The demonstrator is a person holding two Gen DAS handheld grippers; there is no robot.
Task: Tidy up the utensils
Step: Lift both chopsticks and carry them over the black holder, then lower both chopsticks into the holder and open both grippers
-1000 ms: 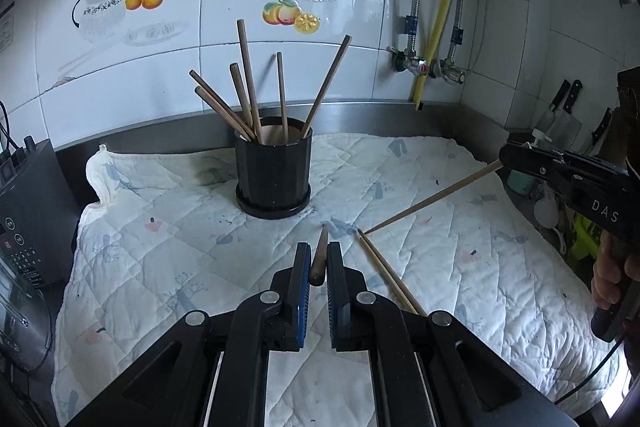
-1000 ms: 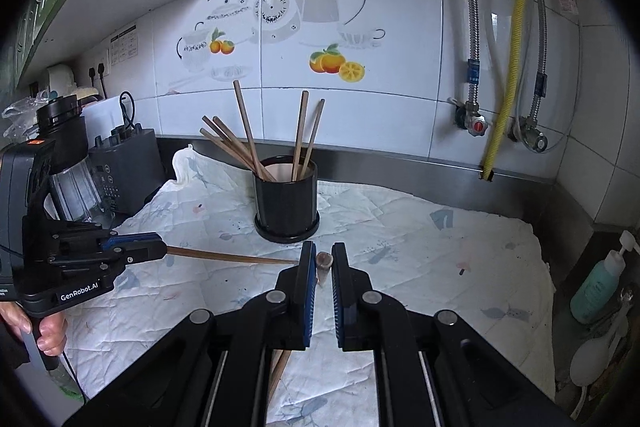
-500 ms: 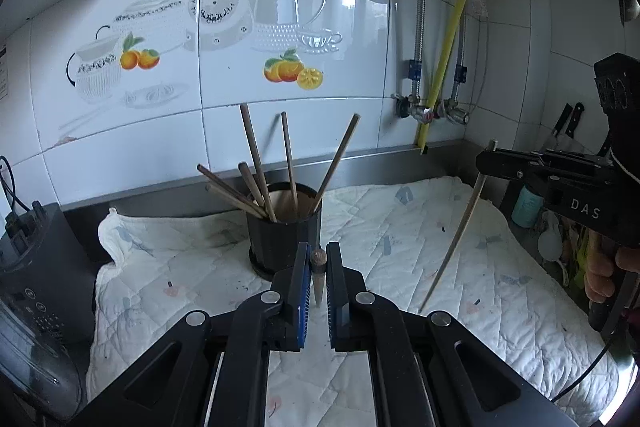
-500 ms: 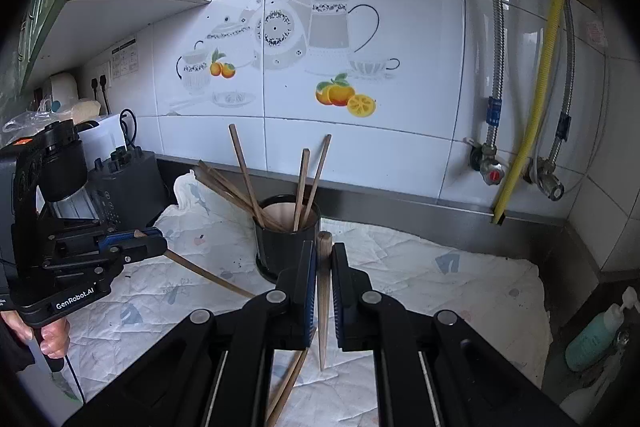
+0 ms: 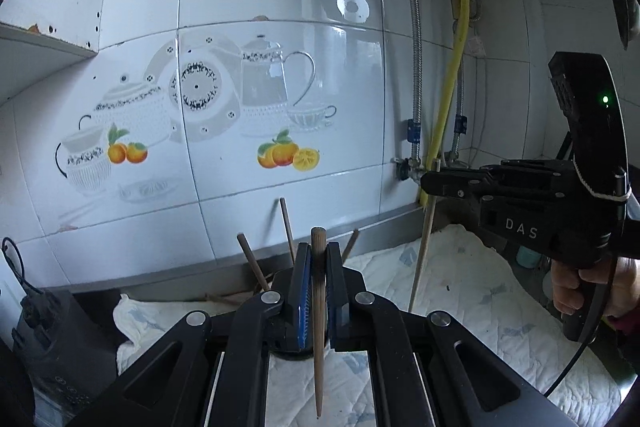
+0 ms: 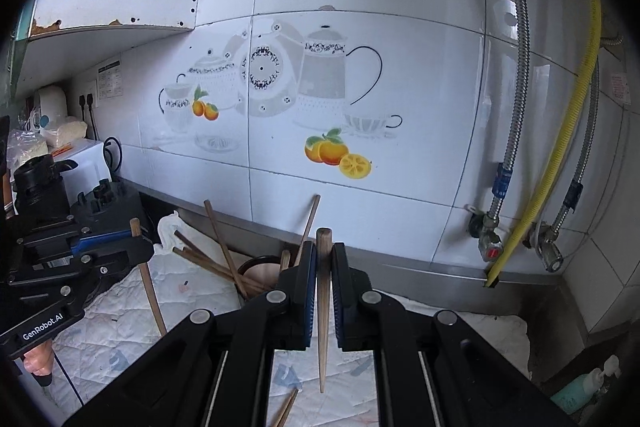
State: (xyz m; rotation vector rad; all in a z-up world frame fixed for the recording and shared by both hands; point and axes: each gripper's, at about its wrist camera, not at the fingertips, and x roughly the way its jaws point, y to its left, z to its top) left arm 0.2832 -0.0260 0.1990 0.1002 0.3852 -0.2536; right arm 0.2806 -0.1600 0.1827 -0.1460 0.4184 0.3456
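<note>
Change since a second ago: both my hands have risen; the two chopsticks that slanted down to the cloth now hang nearly upright, clear of it.
Left gripper (image 5: 318,301): my fingers pressed together, pinching one wooden chopstick (image 5: 318,327) near its thick end, thin tip down.
Right gripper (image 6: 323,297): fingers likewise clamped on a second chopstick (image 6: 323,307), thick end up, tip hanging above the cloth.
Cross views: the left camera shows my right gripper (image 5: 432,183) at the right edge with its stick (image 5: 424,243) hanging down; the right camera shows my left gripper (image 6: 132,247) at the left edge with its stick (image 6: 150,291).
Holder (image 6: 260,269): black cup on the table by the wall, ahead of and below both grippers, largely hidden behind my own fingers; several sticks (image 6: 218,239) lean out of it.
Loose sticks (image 6: 286,407): still lying on the quilted cloth (image 5: 460,291), seen between my right fingers.
Surroundings: tiled wall with teapot and fruit pictures (image 5: 248,111); yellow hose (image 6: 560,155) and metal pipes at right; dark appliance (image 5: 56,343) at left; green bottle (image 6: 580,387) in the corner.
Obstruction: my gripper bodies block most of the table in front.
</note>
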